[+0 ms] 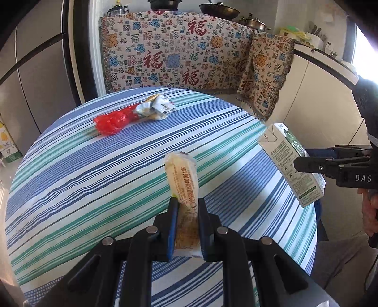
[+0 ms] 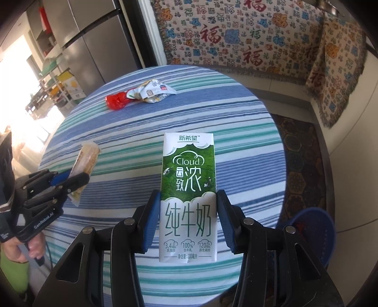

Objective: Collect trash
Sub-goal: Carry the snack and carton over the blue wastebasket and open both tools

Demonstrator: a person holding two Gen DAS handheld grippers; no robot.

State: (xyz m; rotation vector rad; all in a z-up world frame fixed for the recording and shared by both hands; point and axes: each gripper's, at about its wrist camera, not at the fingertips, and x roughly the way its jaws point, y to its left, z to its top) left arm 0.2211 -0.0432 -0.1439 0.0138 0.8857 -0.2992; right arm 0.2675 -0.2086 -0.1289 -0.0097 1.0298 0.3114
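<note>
My left gripper is shut on a long yellow snack wrapper and holds it above the striped table. It also shows in the right wrist view with the wrapper. My right gripper is shut on a green and white milk carton, held upright over the table. The carton and right gripper show at the right in the left wrist view. A crumpled red wrapper and a crumpled silver wrapper lie at the table's far side.
A blue basket stands on the floor to the right of the table. A patterned cloth covers furniture behind the table. A grey fridge stands at the back left. Pots sit above the cloth.
</note>
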